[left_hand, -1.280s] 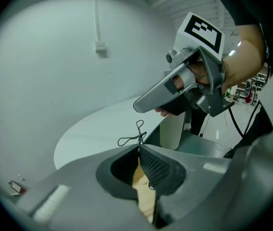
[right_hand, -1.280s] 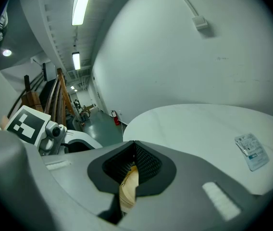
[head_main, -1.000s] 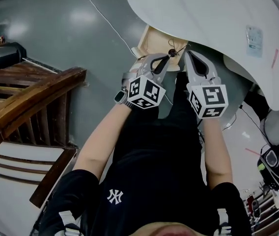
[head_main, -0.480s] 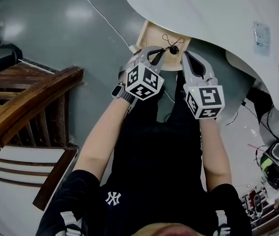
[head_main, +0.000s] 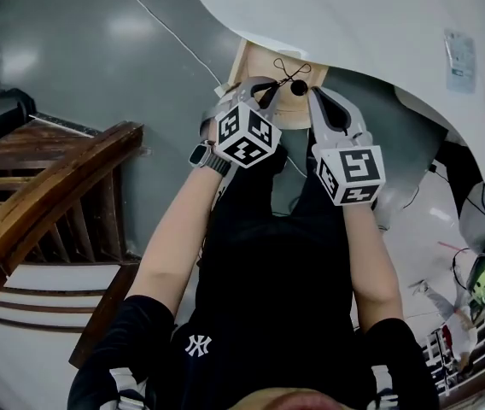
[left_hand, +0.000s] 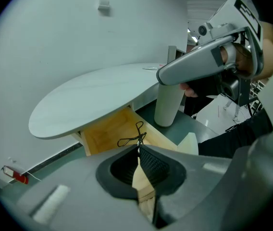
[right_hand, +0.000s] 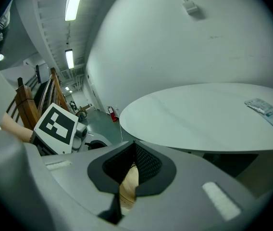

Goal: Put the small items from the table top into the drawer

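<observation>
Left tongs (left_hand: 138,149): clenched on thin black cord (left_hand: 130,138); loops trailing straight ahead of the tips, over the open drawer (left_hand: 105,134) just below.
Right tongs (right_hand: 133,166): clenched, empty, beside the left, farther from the cord.
Hidden: drawer's far end, under the counter (left_hand: 93,95); cord's full shape unclear.

Left tool (left_hand: 138,149) pinches a black cord (left_hand: 129,140) — above the open drawer (left_hand: 107,131).

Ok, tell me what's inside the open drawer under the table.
The drawer shows only bare wood floor; the thin black cord pinched in the left gripper hangs over it. Its near end is covered by that gripper, its far end by the tabletop.
</observation>
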